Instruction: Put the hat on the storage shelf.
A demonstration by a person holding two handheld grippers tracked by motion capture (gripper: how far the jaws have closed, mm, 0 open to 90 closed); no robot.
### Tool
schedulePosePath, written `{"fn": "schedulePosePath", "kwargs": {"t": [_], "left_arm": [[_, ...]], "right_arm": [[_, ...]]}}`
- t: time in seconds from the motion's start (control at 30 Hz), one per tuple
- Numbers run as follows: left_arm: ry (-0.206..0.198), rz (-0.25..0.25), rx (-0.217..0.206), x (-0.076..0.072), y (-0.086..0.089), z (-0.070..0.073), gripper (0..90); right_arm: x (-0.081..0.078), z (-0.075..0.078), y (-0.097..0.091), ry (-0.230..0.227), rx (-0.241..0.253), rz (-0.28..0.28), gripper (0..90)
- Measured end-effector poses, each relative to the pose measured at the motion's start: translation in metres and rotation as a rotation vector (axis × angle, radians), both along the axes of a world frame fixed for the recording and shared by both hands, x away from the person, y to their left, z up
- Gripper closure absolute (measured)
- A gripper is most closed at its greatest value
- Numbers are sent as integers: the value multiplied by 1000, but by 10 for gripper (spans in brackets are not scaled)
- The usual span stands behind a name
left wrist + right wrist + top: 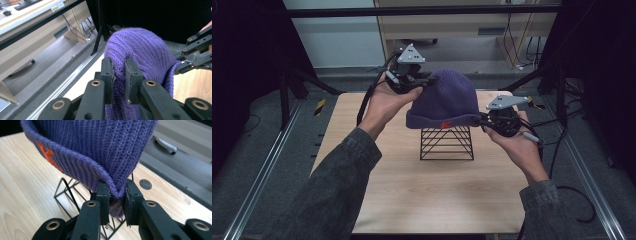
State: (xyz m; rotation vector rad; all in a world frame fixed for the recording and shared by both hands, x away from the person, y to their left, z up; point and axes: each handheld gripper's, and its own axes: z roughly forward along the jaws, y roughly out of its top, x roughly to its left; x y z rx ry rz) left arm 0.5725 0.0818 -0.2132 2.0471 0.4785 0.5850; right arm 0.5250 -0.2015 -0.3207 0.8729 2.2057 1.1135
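- High view: a purple knit beanie (pixel 443 100) hangs between the two grippers above a black wire stand (pixel 447 143), which sits on the wooden table (pixel 437 200).
- The left gripper (pixel 424 81) is clamped on a fold of knit near the crown; in the left gripper view its pads bite into a pinch of the yarn.
- The right gripper (pixel 484 119) is clamped on the folded brim, and the right gripper view shows the cuff (pixel 110 195) squeezed between its jaws.
- Risk: each grip takes only a small pinch of stretchy knit, so if the hands pull apart the fabric could slide out of one gripper and the beanie would swing from the other.
- Risk: lowered off-centre, the brim could catch on a corner of the wire stand and tip the light frame, or the opening could collapse shut instead of settling over the top.
- Risk: the wire ends might snag the loose ribs of yarn.
- Look of the beanie: soft ribbed wool, deep purple, rounded crown, turned-up cuff with an orange embroidered mark (pixel 48 155) on the front; it hangs slightly tilted, crown higher towards the left gripper.
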Motion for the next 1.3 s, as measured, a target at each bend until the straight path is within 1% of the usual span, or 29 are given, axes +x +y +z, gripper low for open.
{"fn": "schedulePosePath", "kwargs": {"t": [0.03, 0.07, 0.23, 0.3, 0.53, 0.57, 0.6, 0.67, 0.83, 0.87, 0.97, 1.0, 1.03, 1.07, 1.13, 1.2, 1.23, 1.3], "left_arm": [[6, -2, 10, 3, -3, -4, 788], [8, -2, 12, 4, -5, -6, 786], [12, -4, 22, 7, -10, -13, 786], [9, -7, 38, 8, -14, -18, 786], [18, -10, 47, 9, -19, -26, 786], [20, -11, 55, 9, -20, -30, 786], [20, -11, 55, 9, -20, -30, 786], [27, -11, 60, 10, -22, -35, 786], [34, -14, 56, 12, -23, -40, 788], [34, -17, 60, 11, -24, -41, 788], [21, -19, 88, 10, -26, -47, 788], [21, -19, 88, 10, -26, -47, 788], [24, -22, 96, 9, -26, -50, 788], [24, -22, 96, 9, -26, -50, 788], [31, -25, 110, 8, -25, -57, 788], [33, -26, 114, 7, -25, -61, 788], [33, -26, 114, 7, -25, -61, 788], [37, -27, 128, 7, -23, -68, 788]], "right_arm": [[0, -2, -1, 4, -9, -3, 765], [1, -4, -1, 9, -7, -12, 765], [1, -14, -2, 28, -14, -25, 761], [1, -17, -3, 33, -27, -28, 760], [2, -25, -7, 54, -31, -31, 757], [2, -28, -7, 58, -36, -33, 756], [3, -30, -8, 63, -39, -33, 754], [3, -32, -7, 71, -54, -30, 752], [3, -38, -7, 87, -55, -29, 751], [3, -40, -7, 87, -57, -28, 751], [3, -45, -7, 99, -60, -28, 749], [3, -45, -7, 99, -60, -28, 749], [3, -48, -5, 105, -77, -26, 748], [3, -48, -5, 105, -77, -26, 748], [4, -53, -4, 115, -92, -26, 749], [5, -57, -4, 127, -93, -29, 749], [5, -57, -4, 127, -93, -29, 749], [6, -64, -2, 135, -97, -27, 748]]}}
